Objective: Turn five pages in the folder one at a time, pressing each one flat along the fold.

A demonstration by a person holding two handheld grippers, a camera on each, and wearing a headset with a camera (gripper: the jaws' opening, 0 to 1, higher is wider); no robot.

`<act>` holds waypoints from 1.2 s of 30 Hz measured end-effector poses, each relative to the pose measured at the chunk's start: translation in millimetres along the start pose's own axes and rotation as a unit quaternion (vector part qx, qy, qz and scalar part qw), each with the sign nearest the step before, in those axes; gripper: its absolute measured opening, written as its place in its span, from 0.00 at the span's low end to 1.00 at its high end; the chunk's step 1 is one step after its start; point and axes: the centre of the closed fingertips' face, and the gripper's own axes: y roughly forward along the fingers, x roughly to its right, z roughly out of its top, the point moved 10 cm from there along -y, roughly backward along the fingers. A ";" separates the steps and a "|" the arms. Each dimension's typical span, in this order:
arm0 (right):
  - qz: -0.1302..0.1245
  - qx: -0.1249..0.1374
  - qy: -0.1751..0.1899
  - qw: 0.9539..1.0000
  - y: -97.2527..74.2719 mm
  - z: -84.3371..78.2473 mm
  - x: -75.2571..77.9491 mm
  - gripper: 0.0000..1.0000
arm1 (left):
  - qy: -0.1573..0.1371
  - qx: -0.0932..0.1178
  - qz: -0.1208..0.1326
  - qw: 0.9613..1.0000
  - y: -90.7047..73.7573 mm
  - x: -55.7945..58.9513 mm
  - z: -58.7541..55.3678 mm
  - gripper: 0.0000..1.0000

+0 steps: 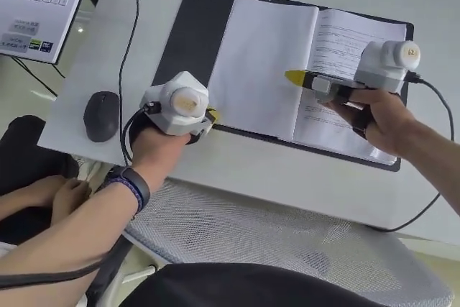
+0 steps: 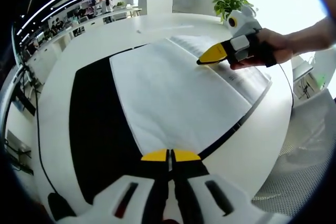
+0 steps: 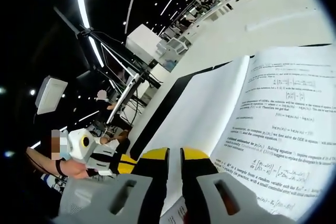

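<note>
Folder [image 1: 188,30]: open on counter [image 1: 287,177]
Left hand-held gripper [image 2: 170,155]: jaws together, over near edge
Right hand-held gripper [image 1: 295,77]: jaws together, at fold [image 1: 310,41]

In the head view, the laptop [image 1: 39,5] is cropped and the folder's [image 1: 187,34] print illegible.

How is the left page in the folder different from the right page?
The left page is blank white, while the right page is covered in printed text and formulas. The left page shows almost whole in the head view, while the right page is partly hidden by the right gripper and the hand holding it. Both lie open in the same black folder and meet at the fold.
</note>
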 end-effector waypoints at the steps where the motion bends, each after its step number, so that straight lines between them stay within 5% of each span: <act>1: -0.001 -0.003 -0.001 1.000 0.2 -1.7 1.3 0.05 | 0.000 0.000 0.000 1.000 -0.1 -0.3 -0.2 0.00; 9: 0.003 0.013 0.019 1.000 -1.4 -7.6 6.6 0.00 | 0.000 -0.002 0.002 1.000 0.1 -0.9 0.1 0.00; 21: 0.026 -0.002 0.014 1.000 1.0 -2.2 13.0 0.00 | -0.001 -0.004 0.002 1.000 0.6 -1.7 0.0 0.00; 31: 0.036 0.028 0.021 0.999 14.9 30.9 43.6 0.00 | 0.006 -0.007 0.002 1.000 0.9 -1.8 0.6 0.00; 36: 0.018 0.050 0.022 0.998 20.3 49.4 61.2 0.00 | 0.007 -0.007 0.000 1.000 1.3 -1.9 0.7 0.00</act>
